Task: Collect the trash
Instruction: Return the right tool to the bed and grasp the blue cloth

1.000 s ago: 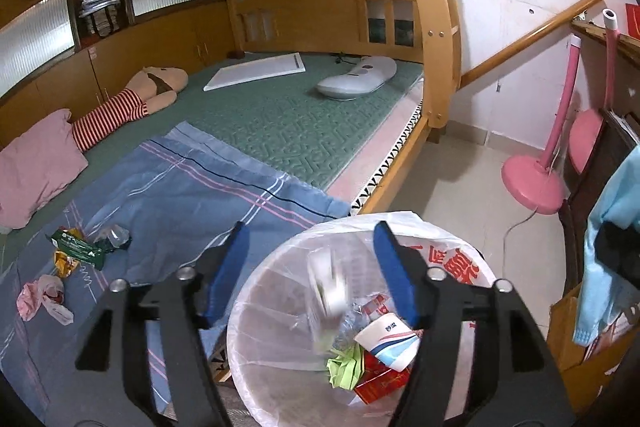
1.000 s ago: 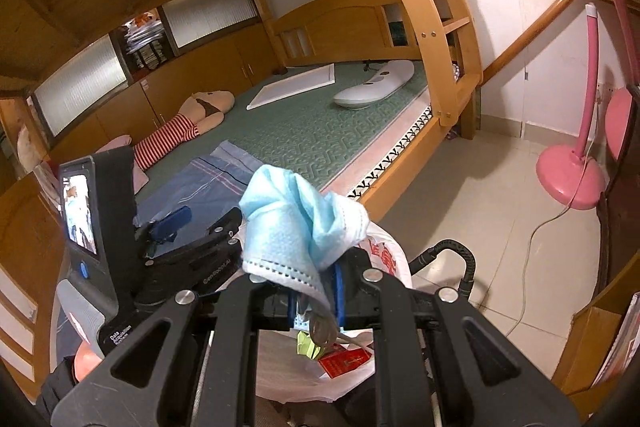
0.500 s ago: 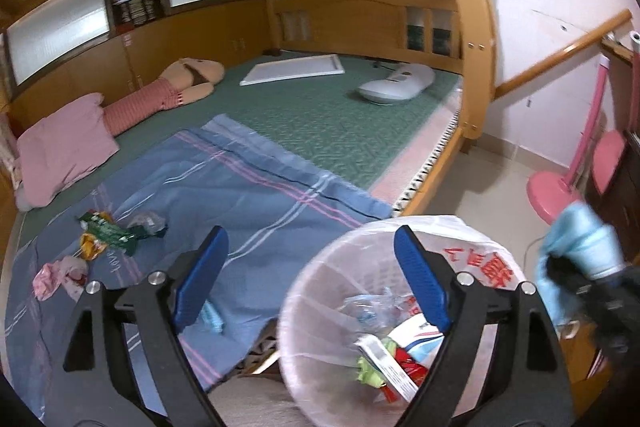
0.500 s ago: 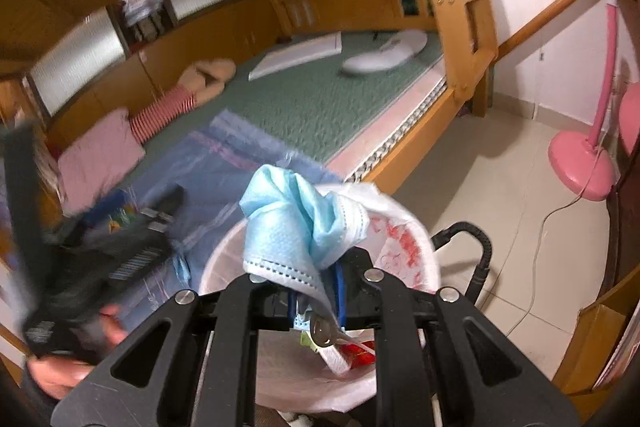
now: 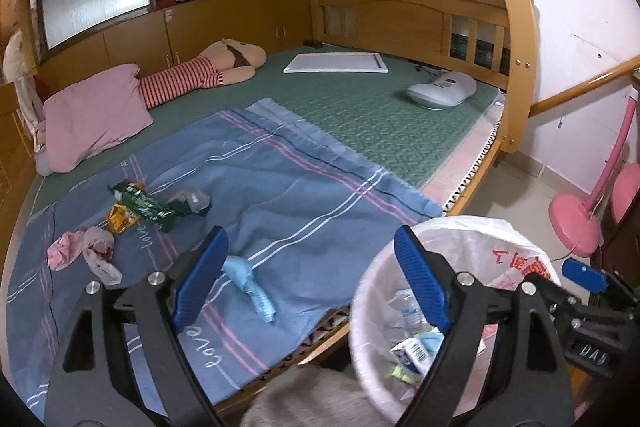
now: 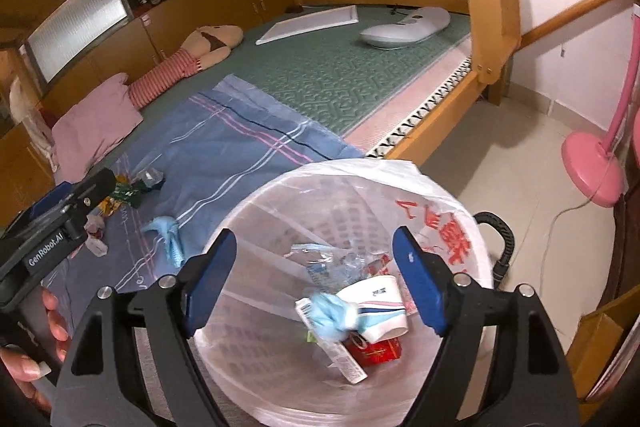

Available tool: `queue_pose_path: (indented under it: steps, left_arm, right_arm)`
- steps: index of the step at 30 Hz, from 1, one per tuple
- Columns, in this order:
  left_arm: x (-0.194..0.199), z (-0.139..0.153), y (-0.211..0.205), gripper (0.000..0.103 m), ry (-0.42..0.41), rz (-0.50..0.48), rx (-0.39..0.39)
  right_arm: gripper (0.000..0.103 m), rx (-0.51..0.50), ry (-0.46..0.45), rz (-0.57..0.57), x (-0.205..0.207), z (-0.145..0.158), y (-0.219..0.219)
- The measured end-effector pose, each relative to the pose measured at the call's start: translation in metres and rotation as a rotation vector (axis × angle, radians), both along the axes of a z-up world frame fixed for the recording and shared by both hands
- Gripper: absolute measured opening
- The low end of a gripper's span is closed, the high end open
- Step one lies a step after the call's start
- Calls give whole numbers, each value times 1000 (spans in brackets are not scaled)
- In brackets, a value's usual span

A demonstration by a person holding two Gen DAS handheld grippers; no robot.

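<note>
Right gripper (image 6: pixel 310 279) jaws, just opening, stand released and empty over the lined bin (image 6: pixel 404 175) at lower centre, blue mask (image 6: pixel 332 317) inside; left gripper (image 5: pixel 310 281) likewise released, empty.

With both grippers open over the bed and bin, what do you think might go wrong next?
1. The blue mask lies on the loose blue sheet; the open left gripper may pinch fabric along with it.
2. The trash bin stands at the bed edge beneath the right gripper, whose jaws have just been opening; a knock could tip it.
</note>
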State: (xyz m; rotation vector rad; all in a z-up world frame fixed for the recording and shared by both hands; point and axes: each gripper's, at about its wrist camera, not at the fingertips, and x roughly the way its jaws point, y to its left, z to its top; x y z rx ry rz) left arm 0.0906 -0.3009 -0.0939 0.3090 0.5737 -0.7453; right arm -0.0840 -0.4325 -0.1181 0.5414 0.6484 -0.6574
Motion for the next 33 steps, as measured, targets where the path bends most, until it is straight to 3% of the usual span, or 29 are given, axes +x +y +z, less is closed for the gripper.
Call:
queue_pose_path:
  steps: [6, 14, 22, 25, 29, 31, 33]
  left_arm:
    - [25, -14, 74, 90, -16, 99, 32]
    - [79, -32, 180, 90, 43, 361, 72]
    - [107, -41, 233, 90, 80, 490, 65]
    - [115, -46, 246, 90, 99, 521, 66]
    - [124, -52, 254, 90, 114, 552, 66]
    - [126, -53, 257, 90, 116, 558, 64]
    - [129, -55, 257, 90, 121, 564, 67]
  right_arm:
    - [82, 12, 0, 131, 45, -5, 17]
    - [82, 52, 57, 408, 176, -30, 59]
    - [82, 70, 252, 613, 296, -80, 95]
    - [82, 32, 308, 596, 321, -90, 93]
    - [82, 126, 438, 614, 345, -123, 89]
    - [73, 142, 441, 584, 347, -127, 86]
    - [50, 152, 457, 559, 348, -131, 83]
